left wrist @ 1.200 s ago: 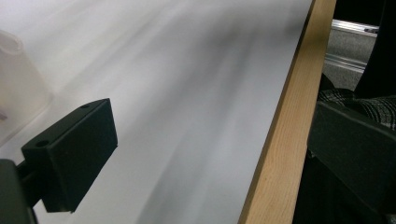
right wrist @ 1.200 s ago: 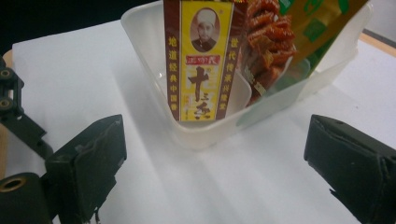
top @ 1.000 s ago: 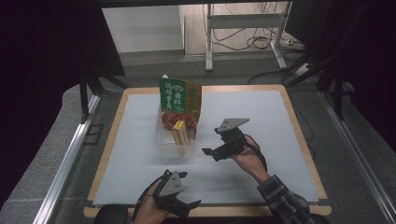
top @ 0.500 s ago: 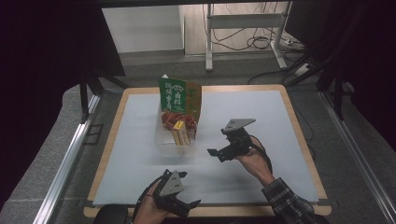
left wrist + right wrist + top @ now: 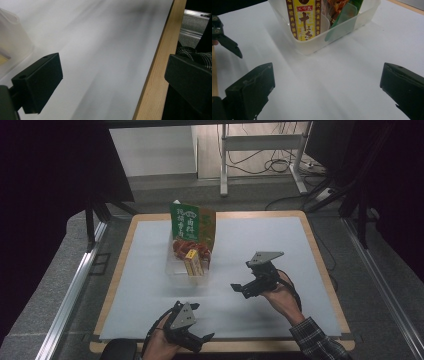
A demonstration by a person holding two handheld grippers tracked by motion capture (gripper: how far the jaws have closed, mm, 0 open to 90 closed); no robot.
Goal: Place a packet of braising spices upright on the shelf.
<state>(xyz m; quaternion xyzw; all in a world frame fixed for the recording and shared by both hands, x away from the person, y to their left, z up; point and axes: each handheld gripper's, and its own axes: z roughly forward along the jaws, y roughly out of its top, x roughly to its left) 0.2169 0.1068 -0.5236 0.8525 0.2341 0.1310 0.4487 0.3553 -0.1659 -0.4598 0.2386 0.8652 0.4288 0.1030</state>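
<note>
White tabletop with wooden rim, clear plastic bin of snack packets at centre, right tool released, jaws just opened wide, empty, aimed at bin from nearby, left tool released, low at near edge.

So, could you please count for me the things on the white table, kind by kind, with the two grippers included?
Clear plastic tub: 1
Green packet standing in the tub: 1
Yellow box in the tub: 1
Red-orange snack packet in the tub: 1
Grippers, both open and empty: 2, left gripper and right gripper
Total: 6
</note>
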